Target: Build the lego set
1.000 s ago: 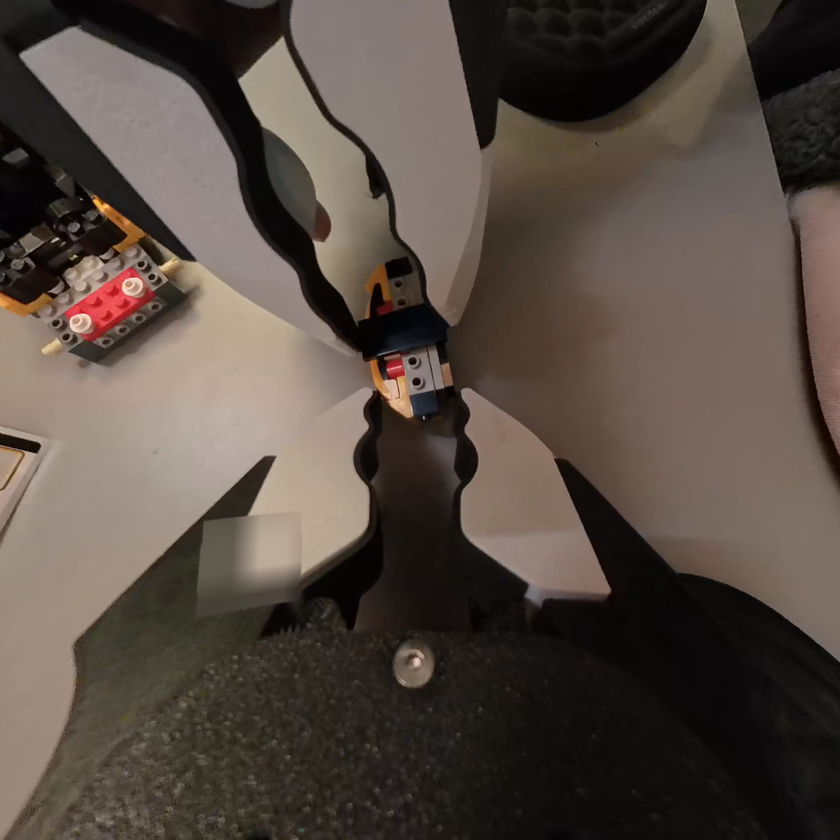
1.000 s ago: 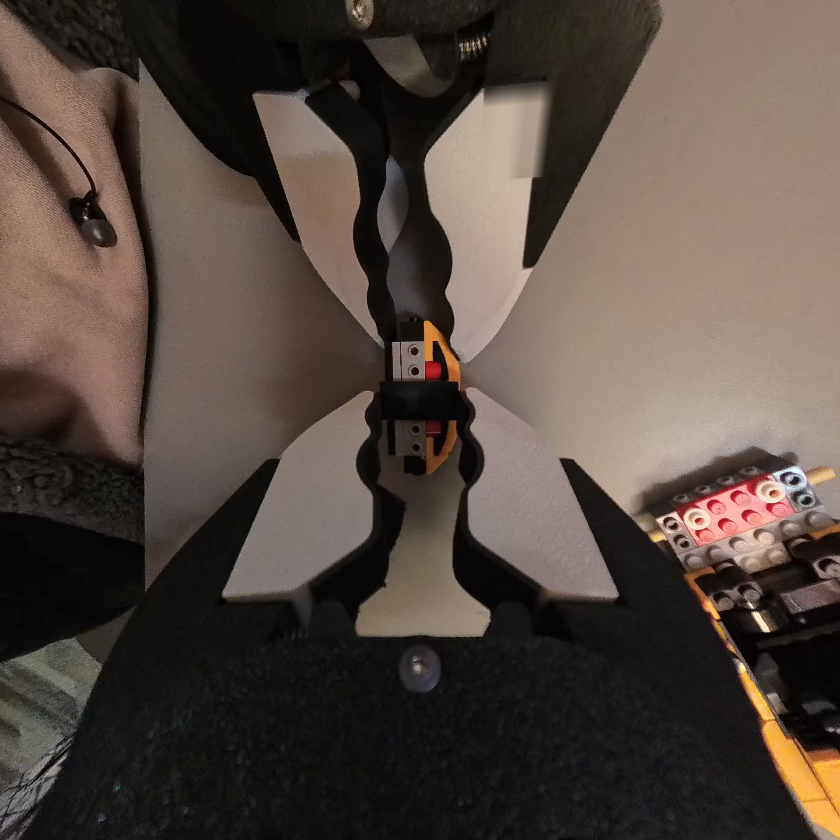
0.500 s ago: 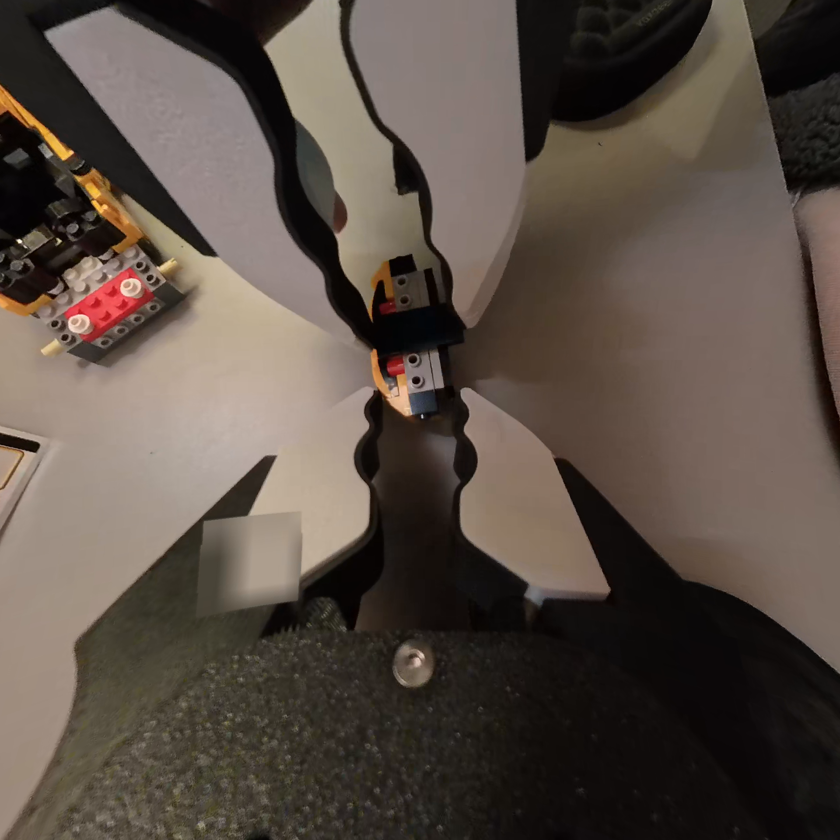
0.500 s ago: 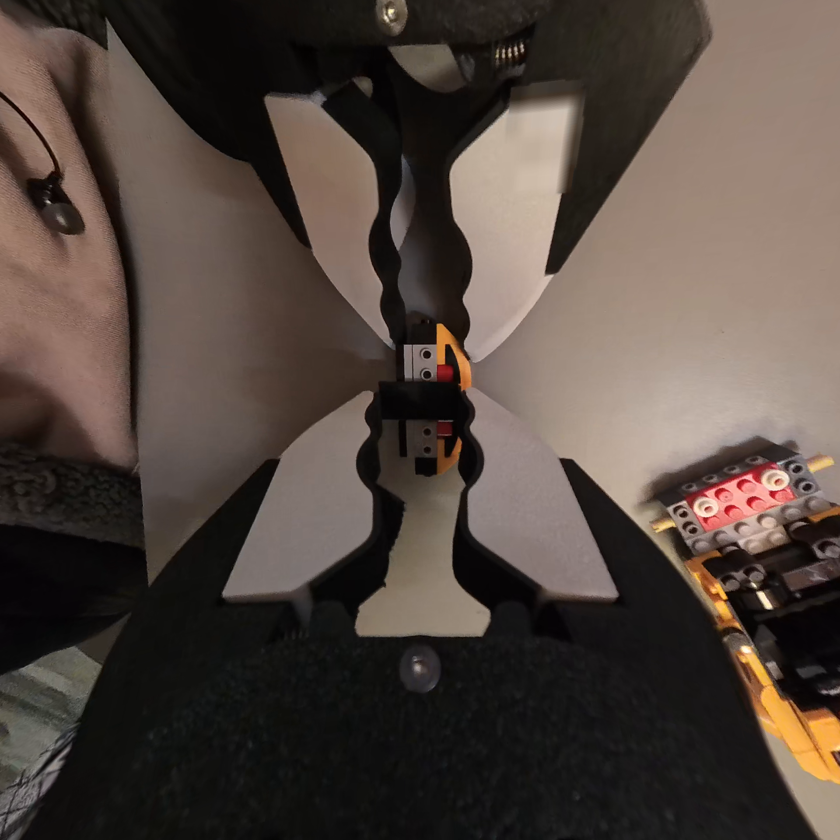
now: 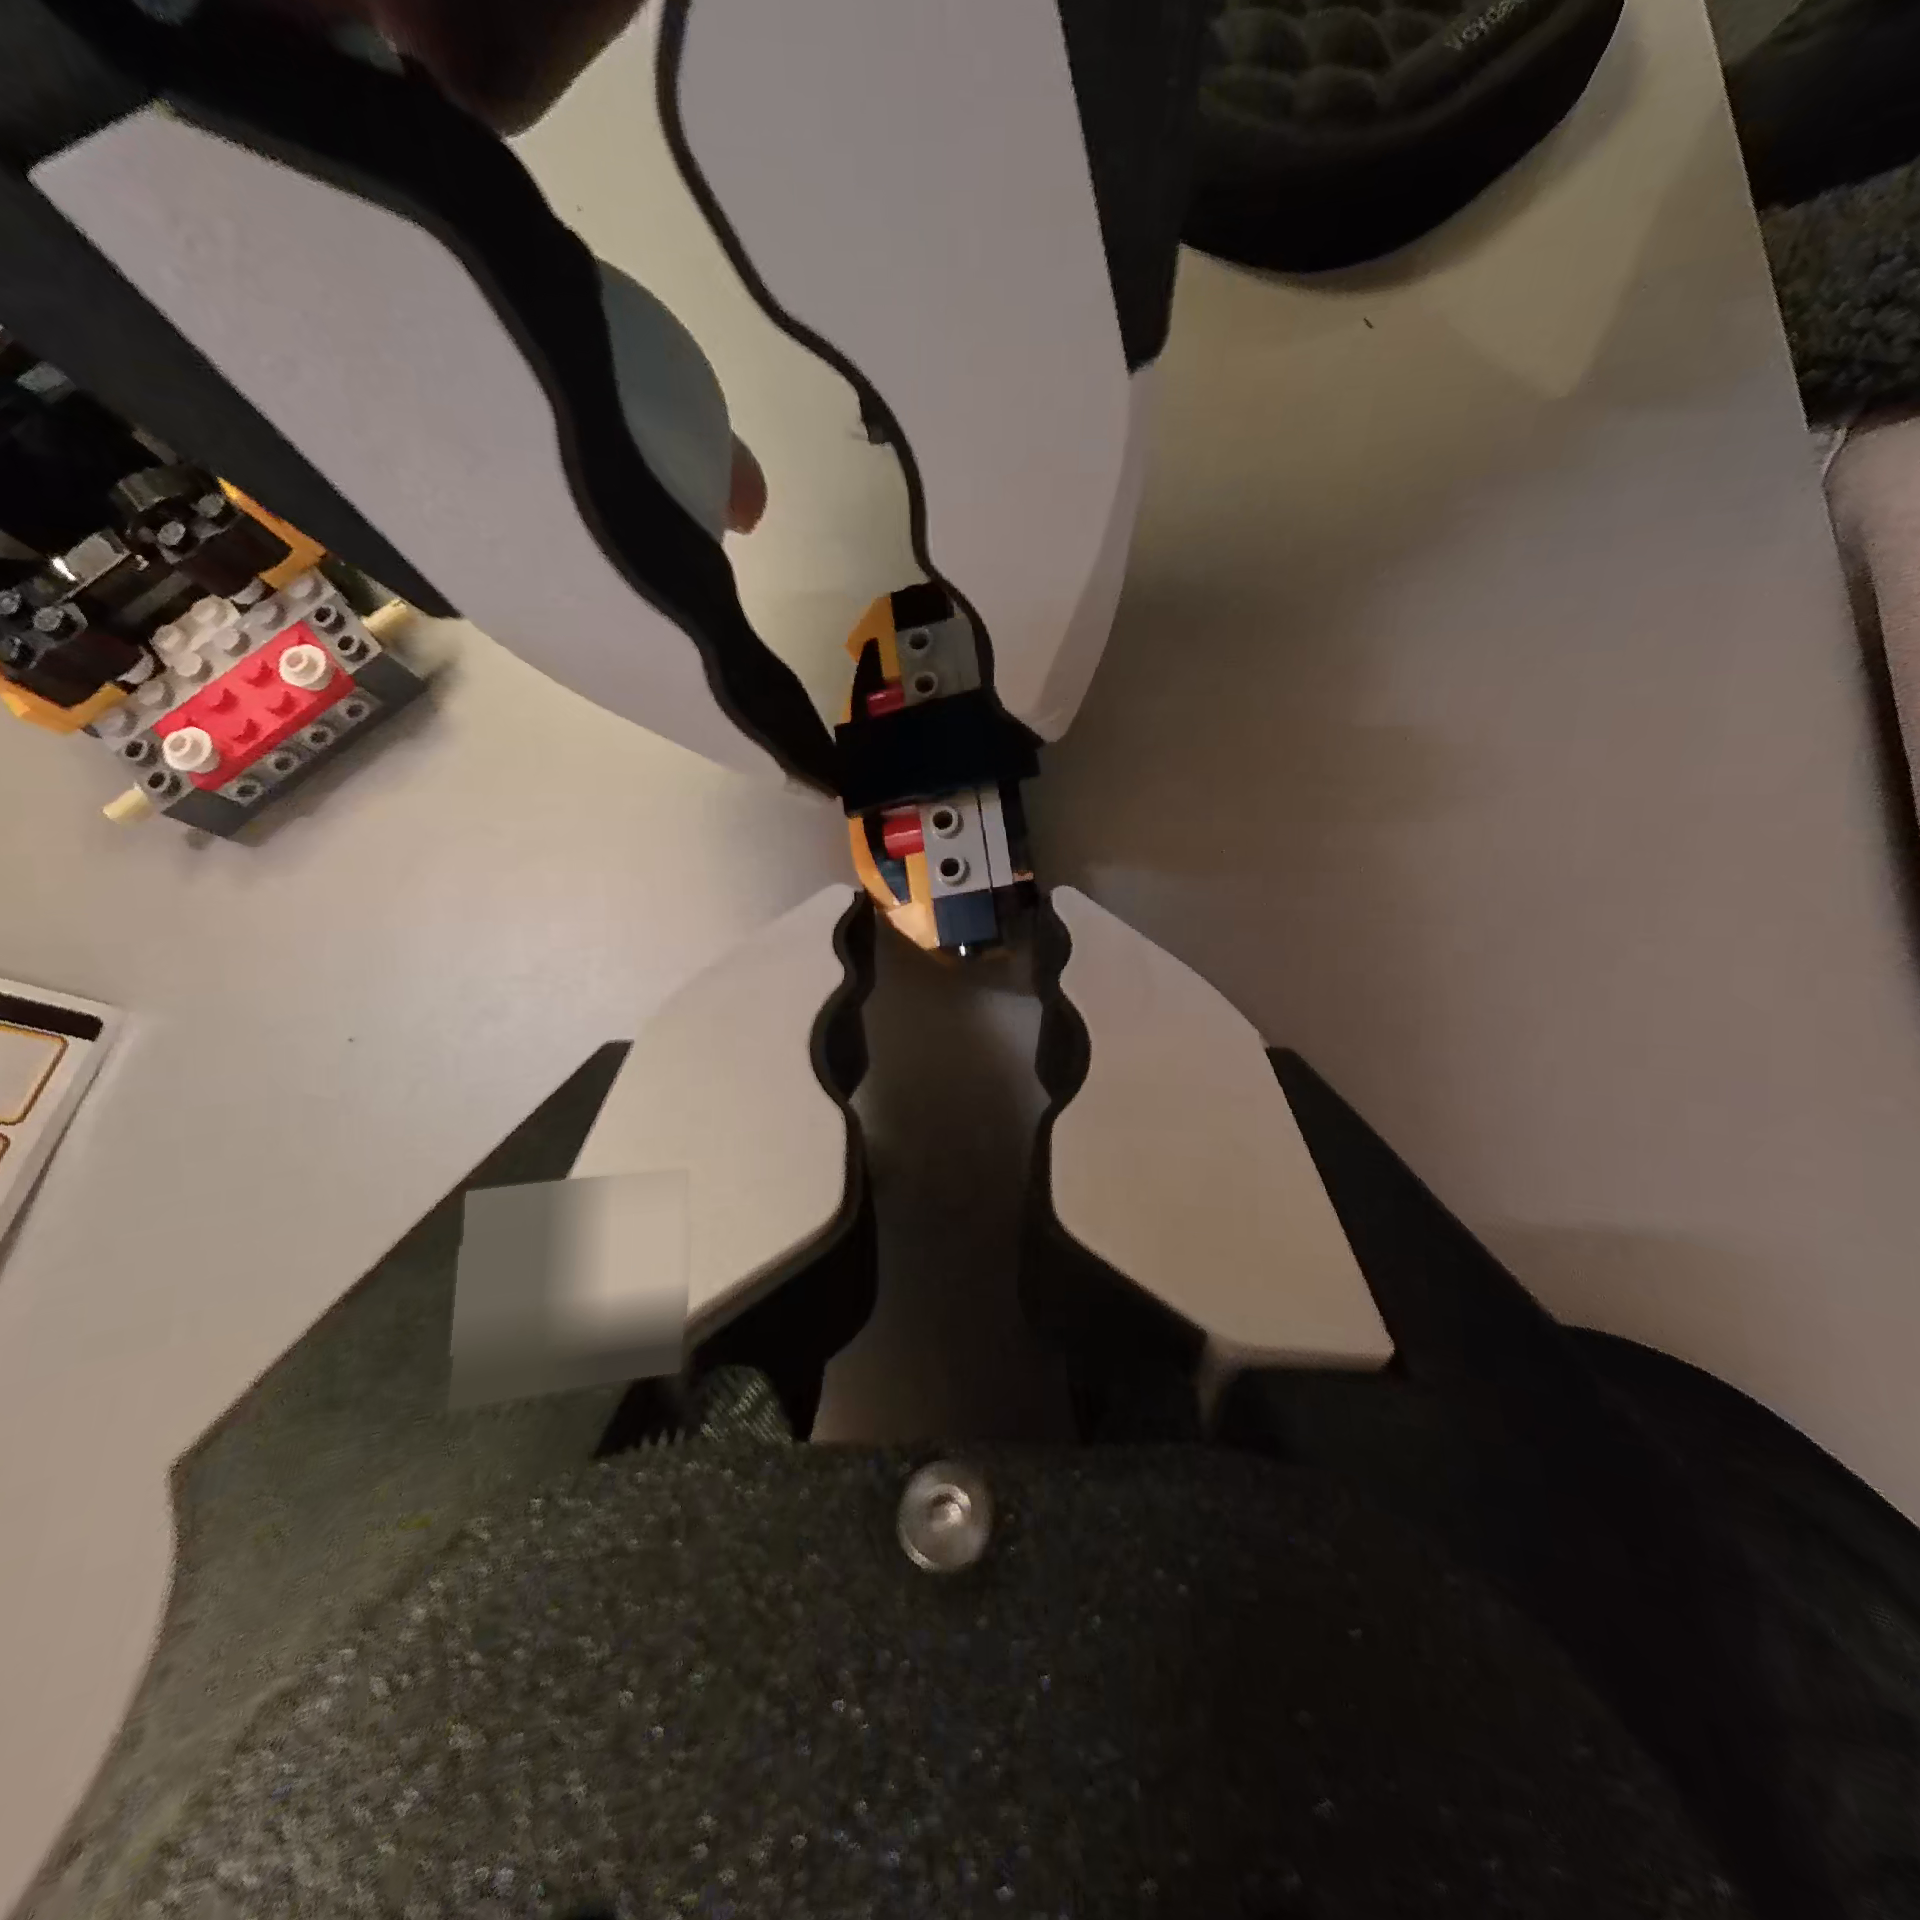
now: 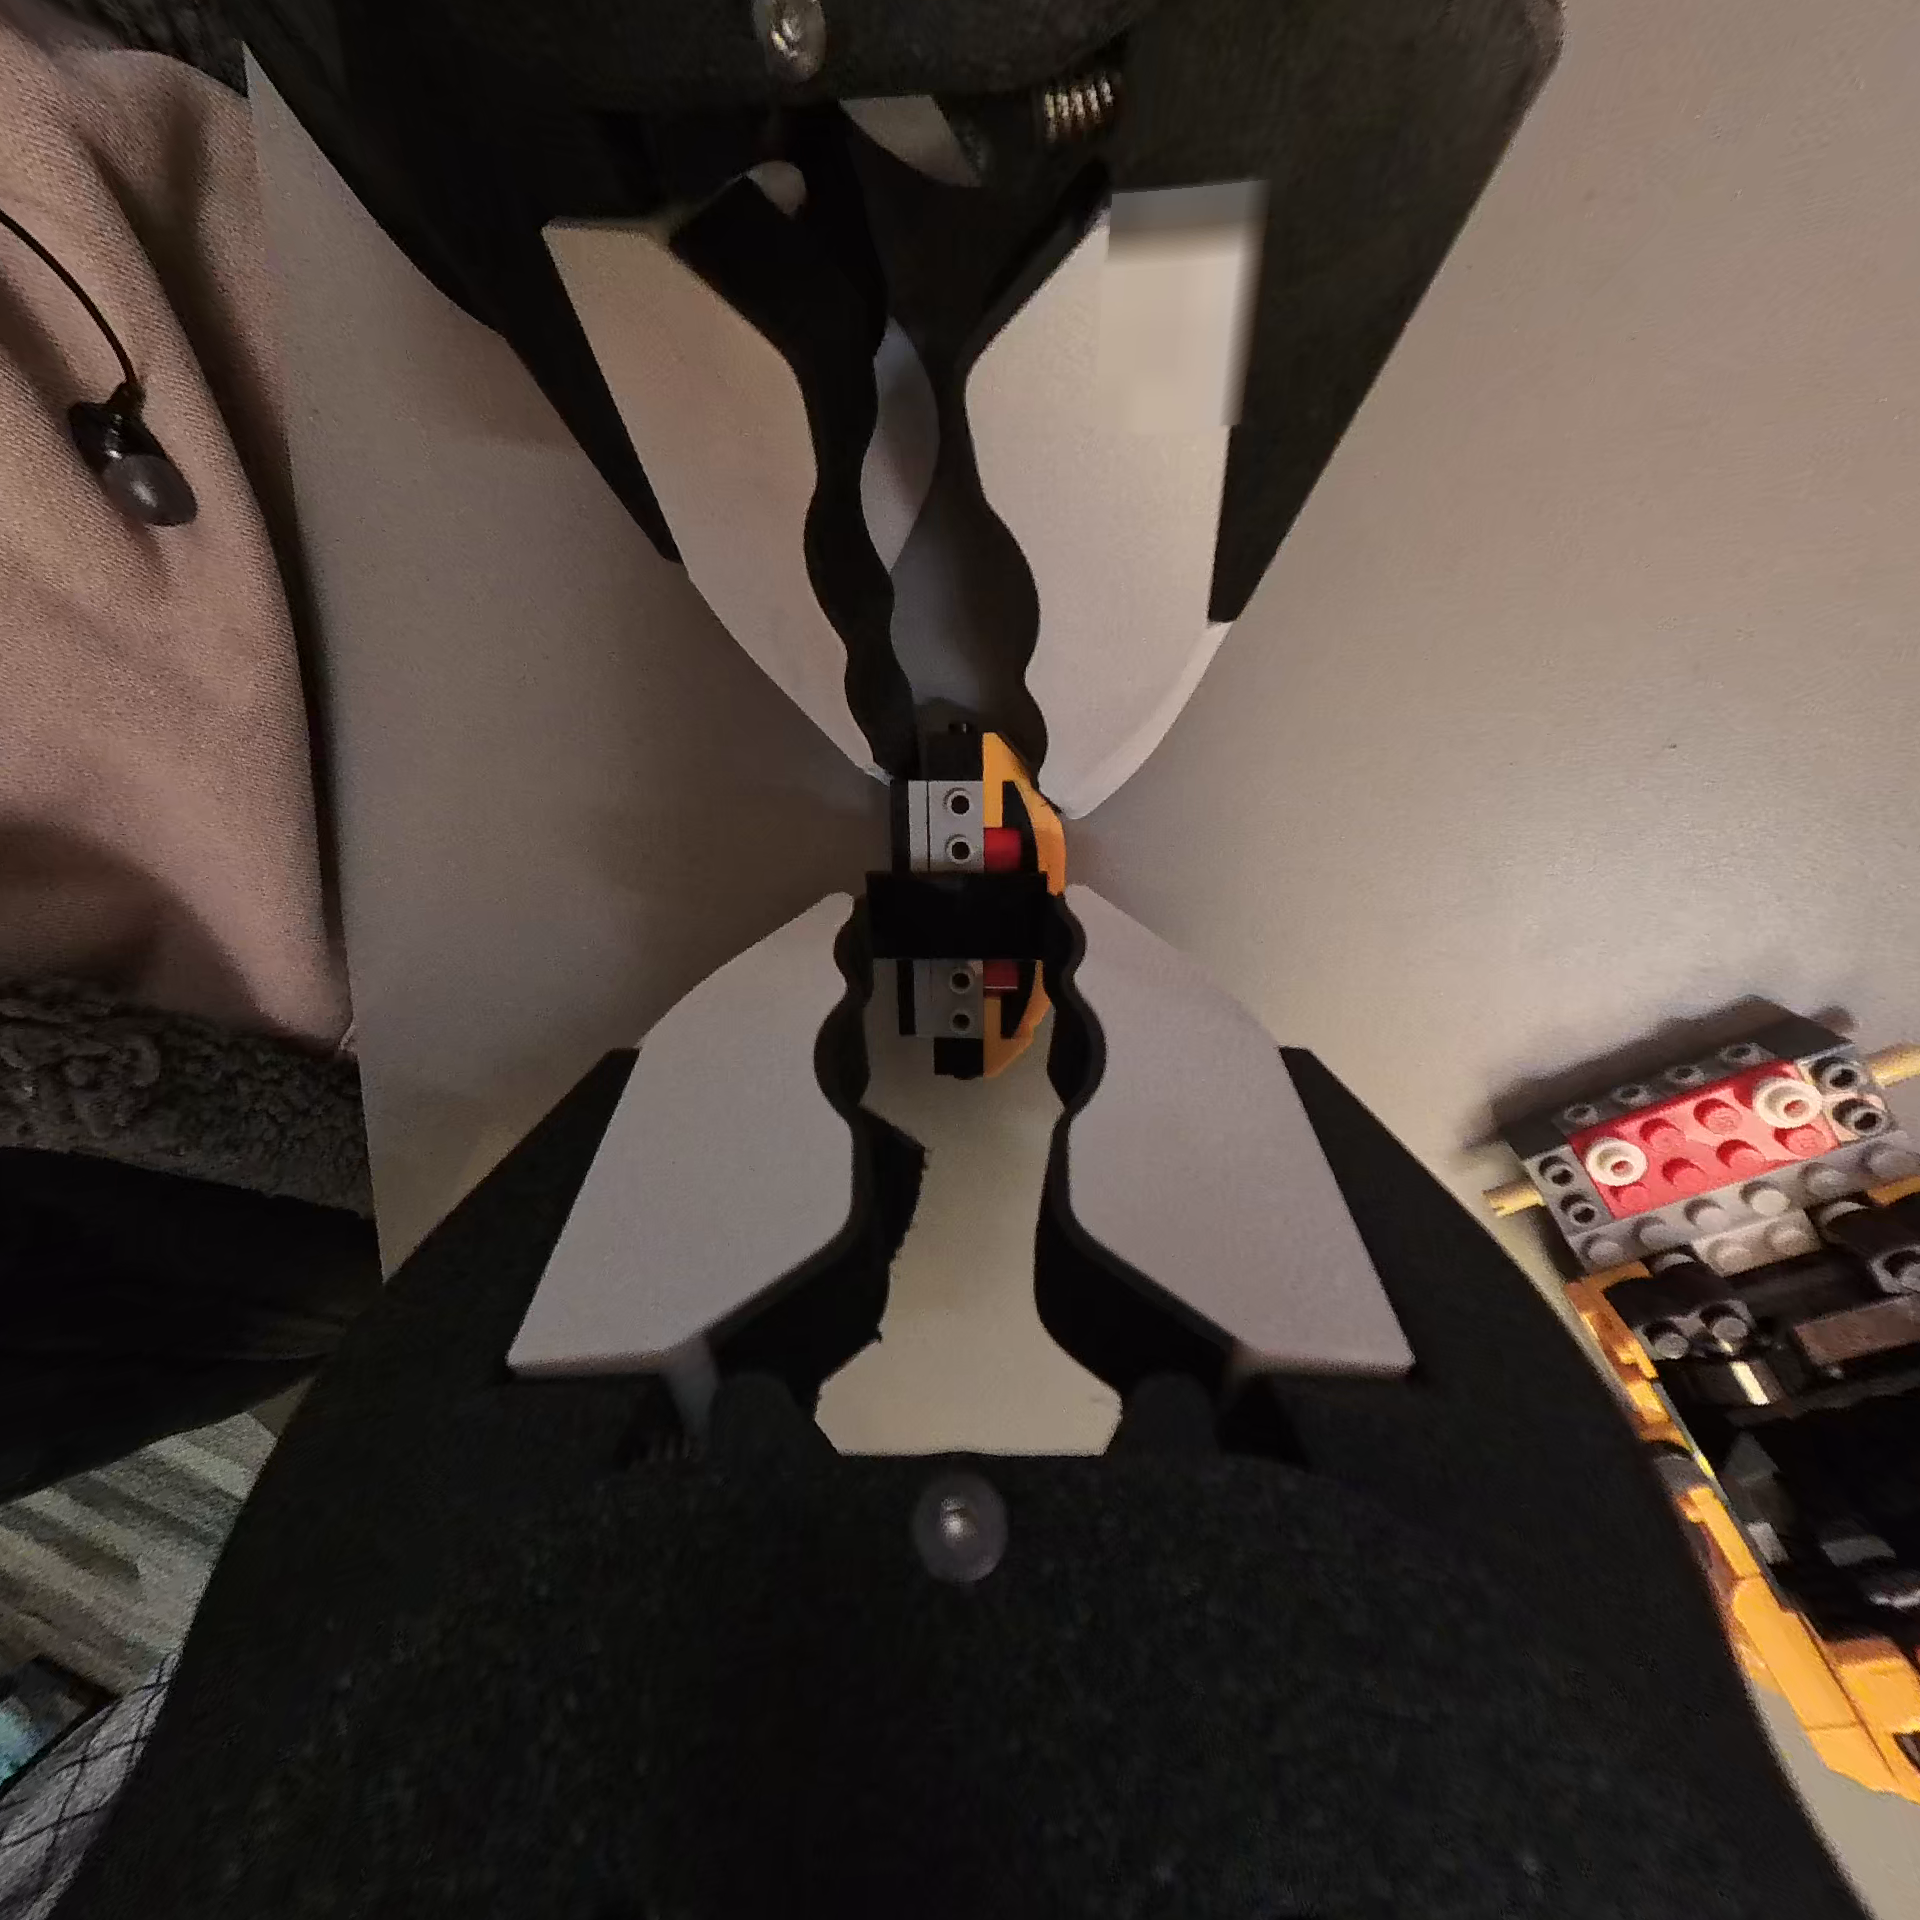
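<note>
While both grippers meet nose to nose over the pale tabletop, the step in hand looks like seating or squaring up a small lego sub-assembly before it goes onto the car. Nearest the right wrist camera, the right gripper has its jaws closed on the near end of that sub-assembly, at about the black band across its middle. Just beyond, the left gripper pinches the far end, jaws likewise clamped on it, so the piece hangs between the two above the table.

It is a short stack of hard, glossy plastic: grey bricks with round side holes, a red stud, black plates and a curved orange shell down one flank. The gripper fingers are matte white with wavy black rubbery inner edges (good for gripping small corners).

Right of the sub-assembly in the right wrist view, lying on the table well apart, is the half-built lego car: orange sides, black interior, a grey studded end with a red plate.

Next, I judge, one gripper must let go and the other carry the piece to the car, aligned stud to socket.
</note>
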Demonstrator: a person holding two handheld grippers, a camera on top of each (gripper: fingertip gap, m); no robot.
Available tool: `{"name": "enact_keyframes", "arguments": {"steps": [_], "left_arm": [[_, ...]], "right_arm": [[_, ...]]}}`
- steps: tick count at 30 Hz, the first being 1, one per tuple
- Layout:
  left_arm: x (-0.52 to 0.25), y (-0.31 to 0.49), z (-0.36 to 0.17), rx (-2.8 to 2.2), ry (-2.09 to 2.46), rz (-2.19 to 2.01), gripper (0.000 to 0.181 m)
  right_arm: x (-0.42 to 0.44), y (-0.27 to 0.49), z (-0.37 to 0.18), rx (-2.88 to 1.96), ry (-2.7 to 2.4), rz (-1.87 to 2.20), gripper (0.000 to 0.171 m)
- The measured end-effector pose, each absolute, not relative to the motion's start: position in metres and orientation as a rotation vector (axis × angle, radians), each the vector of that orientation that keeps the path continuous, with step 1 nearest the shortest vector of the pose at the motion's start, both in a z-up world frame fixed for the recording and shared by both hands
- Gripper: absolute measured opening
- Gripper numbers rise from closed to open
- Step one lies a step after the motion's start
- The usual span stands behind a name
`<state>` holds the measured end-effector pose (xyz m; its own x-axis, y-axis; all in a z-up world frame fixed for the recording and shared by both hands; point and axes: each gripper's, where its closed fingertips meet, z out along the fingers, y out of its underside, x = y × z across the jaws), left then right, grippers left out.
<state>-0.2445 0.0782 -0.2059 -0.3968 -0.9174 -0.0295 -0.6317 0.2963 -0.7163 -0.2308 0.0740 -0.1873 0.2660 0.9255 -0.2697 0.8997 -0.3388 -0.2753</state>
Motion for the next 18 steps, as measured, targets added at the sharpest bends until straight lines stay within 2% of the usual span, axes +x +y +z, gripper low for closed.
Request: {"name": "enact_keyframes", "arguments": {"steps": [18], "left_arm": [[-0.2447,0.0782,-0.2056,-1.379,2.129,-0.867,0.028]], "right_arm": [[-0.2289,0.0739,-0.1888,-2.480,-1.730,0.545,0.032]]}}
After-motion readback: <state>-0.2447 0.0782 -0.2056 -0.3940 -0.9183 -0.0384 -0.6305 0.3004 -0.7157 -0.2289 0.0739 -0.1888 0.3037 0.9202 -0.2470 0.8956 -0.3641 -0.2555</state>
